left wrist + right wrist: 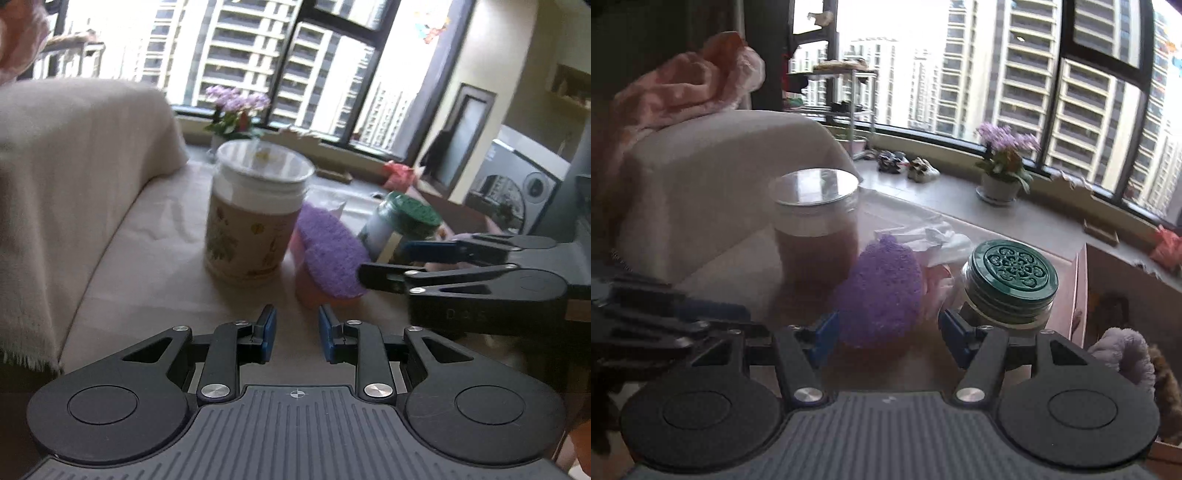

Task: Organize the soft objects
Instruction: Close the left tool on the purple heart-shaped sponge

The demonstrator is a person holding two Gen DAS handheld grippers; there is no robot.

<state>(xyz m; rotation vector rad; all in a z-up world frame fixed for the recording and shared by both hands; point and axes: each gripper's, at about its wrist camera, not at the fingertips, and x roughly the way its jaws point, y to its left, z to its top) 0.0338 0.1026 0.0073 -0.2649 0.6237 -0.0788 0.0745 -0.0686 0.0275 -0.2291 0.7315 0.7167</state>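
purple sponge: fluffy purple pad on a pinkish base, tilted on the sofa seat; sits between the right tongs' fingers at their tips, ahead of the left tongs and a bit to their right. Main task item, judged.
right tongs: spread wide, blue pads either side of the sponge, nothing pinched yet; left pad looks touching or nearly touching the sponge edge, can't tell which. Wide spread probably because the sponge is bulky. In the left view they come in from the right, tips at the sponge's lower right.
left tongs: part open, narrow gap, nothing between the pads; low over the seat, short of the sponge. Likely waiting or ready to steady something.
white tissue/cloth: crumpled, behind the sponge, beyond the right tongs' tips. Soft, probably also to sort.
green-lid jar: just beyond the right tongs' right finger, close beside the sponge; crowds that side, risk of a knock on closing.
clear-lid cup: tall, leaf-print sleeve, ahead-left of the left tongs, just beside the sponge. Hard item, not a target, judged.
plush item: lilac, fuzzy, right of the right tongs, apparently in a box; possibly where soft things go, unsure.
pink blanket: heaped on the sofa arm, far upper left of the right tongs.
flower pot: on the windowsill, well beyond everything.
stage: pre-grasp, sponge not lifted.
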